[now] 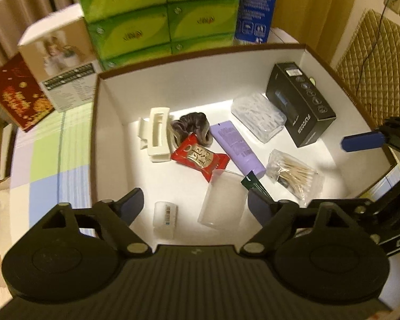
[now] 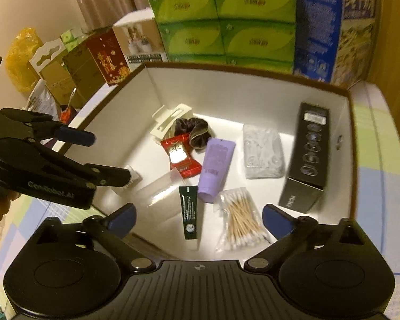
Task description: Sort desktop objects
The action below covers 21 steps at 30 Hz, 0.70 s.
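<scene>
A white box [image 1: 200, 80] [image 2: 253, 93] with a brown rim holds the objects: a white hair claw [image 1: 158, 134] [image 2: 168, 121], a dark scrunchie [image 1: 192, 129] [image 2: 197, 130], a red candy packet [image 1: 201, 158] [image 2: 180, 157], a purple tube [image 1: 236, 148] [image 2: 214, 169], a bag of cotton swabs [image 1: 294, 176] [image 2: 240, 220], a clear floss pack [image 1: 258, 117] [image 2: 262, 154], a black carton [image 1: 300, 104] [image 2: 305, 157], a dark green tube [image 2: 188, 214], a clear plastic case [image 1: 222, 200] [image 2: 157, 189] and a small white roll [image 1: 165, 216]. My left gripper [image 1: 194, 204] [image 2: 106, 157] is open and empty above the box's near left. My right gripper [image 2: 198, 217] is open and empty above the near edge.
Green tissue packs [image 1: 157, 13] [image 2: 226, 18] and a blue box [image 1: 256, 8] [image 2: 320, 26] stand behind the white box. A white photo box [image 1: 58, 61] and a red box [image 1: 16, 93] [image 2: 108, 58] stand to the left. The table has a checked cloth [image 1: 53, 160].
</scene>
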Tool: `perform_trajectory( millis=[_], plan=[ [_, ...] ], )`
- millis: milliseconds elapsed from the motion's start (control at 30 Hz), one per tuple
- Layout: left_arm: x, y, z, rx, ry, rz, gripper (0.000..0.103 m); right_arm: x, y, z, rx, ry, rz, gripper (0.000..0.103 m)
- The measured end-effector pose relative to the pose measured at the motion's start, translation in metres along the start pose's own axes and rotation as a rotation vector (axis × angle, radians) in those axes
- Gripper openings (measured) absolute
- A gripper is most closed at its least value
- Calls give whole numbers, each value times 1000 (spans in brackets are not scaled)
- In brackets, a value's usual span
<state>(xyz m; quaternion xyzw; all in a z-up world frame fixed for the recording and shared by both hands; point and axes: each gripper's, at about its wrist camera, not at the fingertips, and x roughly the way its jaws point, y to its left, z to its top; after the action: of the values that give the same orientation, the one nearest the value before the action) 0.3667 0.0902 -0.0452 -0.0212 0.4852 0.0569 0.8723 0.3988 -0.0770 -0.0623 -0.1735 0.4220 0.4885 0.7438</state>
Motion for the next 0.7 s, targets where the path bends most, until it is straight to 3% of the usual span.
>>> perform_trajectory(
  millis=[333, 700],
  plan=[
    [-55, -21, -20, -47, -88, 93, 96, -45, 6, -17, -22, -78, -47, 101],
    [-116, -50, -55, -86, -197, 160, 100, -88, 4, -47, 21, -120, -42, 101]
  ],
)
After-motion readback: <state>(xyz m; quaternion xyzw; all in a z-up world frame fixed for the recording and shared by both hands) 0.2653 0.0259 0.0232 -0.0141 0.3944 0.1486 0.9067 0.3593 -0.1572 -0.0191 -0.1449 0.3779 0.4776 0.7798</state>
